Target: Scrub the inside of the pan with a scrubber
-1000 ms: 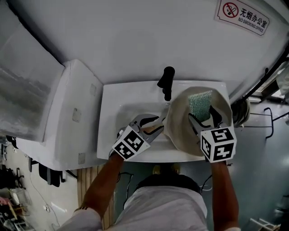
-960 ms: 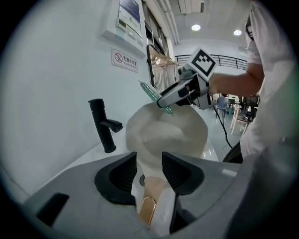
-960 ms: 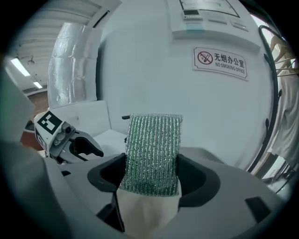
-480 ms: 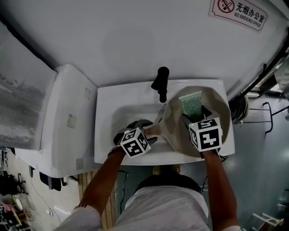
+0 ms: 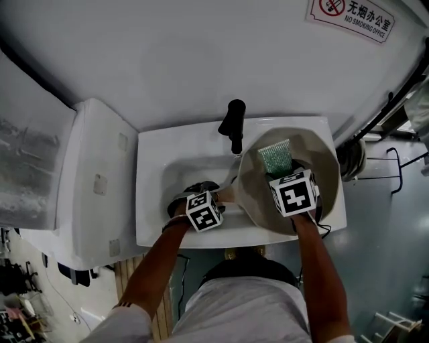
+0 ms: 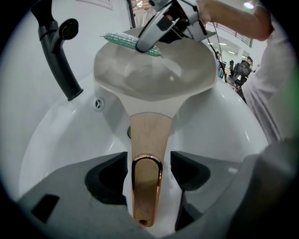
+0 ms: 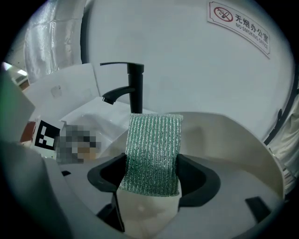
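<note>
A beige pan [image 5: 318, 167] sits in the right part of the white sink [image 5: 161, 174], its copper-coloured handle [image 6: 148, 140] pointing left. My left gripper [image 5: 204, 192] is down in the basin with the handle's end between its jaws. Those jaws have just been opening; in the left gripper view [image 6: 148, 170] a gap shows on each side of the handle. My right gripper [image 5: 285, 173] is inside the pan, shut on a green scrubber [image 7: 153, 151] that sticks out toward the pan's far wall [image 7: 233, 149].
A black faucet [image 5: 233, 124] rises behind the basin, close to the pan's left rim. A white box-like unit [image 5: 87, 181] stands left of the sink. A no-smoking sign [image 5: 352, 15] hangs on the wall. Cables and a dark fixture [image 5: 355, 161] lie to the right.
Both grippers have sunk lower into the sink, and the pan has come down with them. The left gripper's jaws have spread apart around the handle. The scrubber stays gripped.
</note>
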Demonstrator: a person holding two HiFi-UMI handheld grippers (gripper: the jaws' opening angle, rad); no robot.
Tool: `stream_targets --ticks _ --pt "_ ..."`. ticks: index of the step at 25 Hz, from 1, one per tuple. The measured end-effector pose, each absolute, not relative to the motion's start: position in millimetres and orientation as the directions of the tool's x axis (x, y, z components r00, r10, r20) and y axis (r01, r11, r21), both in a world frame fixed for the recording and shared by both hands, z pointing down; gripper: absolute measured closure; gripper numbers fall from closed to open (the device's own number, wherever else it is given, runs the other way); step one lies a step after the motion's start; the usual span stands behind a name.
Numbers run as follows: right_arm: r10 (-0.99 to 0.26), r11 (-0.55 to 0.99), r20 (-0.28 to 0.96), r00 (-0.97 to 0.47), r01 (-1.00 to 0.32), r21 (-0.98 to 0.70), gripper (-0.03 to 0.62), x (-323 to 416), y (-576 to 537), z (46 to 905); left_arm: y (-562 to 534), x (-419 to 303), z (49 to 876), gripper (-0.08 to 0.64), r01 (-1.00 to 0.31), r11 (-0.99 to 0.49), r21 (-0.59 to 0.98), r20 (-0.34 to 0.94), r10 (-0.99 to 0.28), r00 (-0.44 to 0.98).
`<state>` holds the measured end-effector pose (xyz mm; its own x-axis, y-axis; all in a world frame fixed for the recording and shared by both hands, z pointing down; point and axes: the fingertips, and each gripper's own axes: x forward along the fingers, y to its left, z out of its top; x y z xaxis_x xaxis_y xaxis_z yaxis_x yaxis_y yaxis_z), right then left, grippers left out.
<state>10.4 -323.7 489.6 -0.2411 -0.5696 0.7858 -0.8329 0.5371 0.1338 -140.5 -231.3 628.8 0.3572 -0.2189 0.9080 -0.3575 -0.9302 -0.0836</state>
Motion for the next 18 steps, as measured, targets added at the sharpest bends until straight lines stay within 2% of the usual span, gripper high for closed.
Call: stream_targets --ticks 4,7,8,18 --pt "-0.539 0.564 0.809 -0.235 -0.814 0.139 0.250 4.5 -323.7 499.7 -230.6 -145.0 641.9 0.284 -0.366 -0.928 -0.068 0.927 -0.194 0.320" --pt "-0.529 0.579 0.817 -0.231 -0.802 0.148 0.250 1.6 -326.1 504.3 -235.0 -146.7 643.3 0.399 -0.378 -0.921 -0.092 0.928 -0.217 0.303" --pt "-0.528 0.584 0.818 -0.230 -0.797 0.153 0.250 0.9 -327.2 505.0 -236.2 -147.2 643.0 0.417 -0.380 -0.919 -0.101 0.927 -0.225 0.299" --pt "-0.507 0.611 0.825 -0.250 -0.779 0.139 0.250 -6.1 -328.4 515.8 -236.8 -152.4 616.1 0.426 -0.353 -0.916 -0.189 0.930 -0.282 0.235"
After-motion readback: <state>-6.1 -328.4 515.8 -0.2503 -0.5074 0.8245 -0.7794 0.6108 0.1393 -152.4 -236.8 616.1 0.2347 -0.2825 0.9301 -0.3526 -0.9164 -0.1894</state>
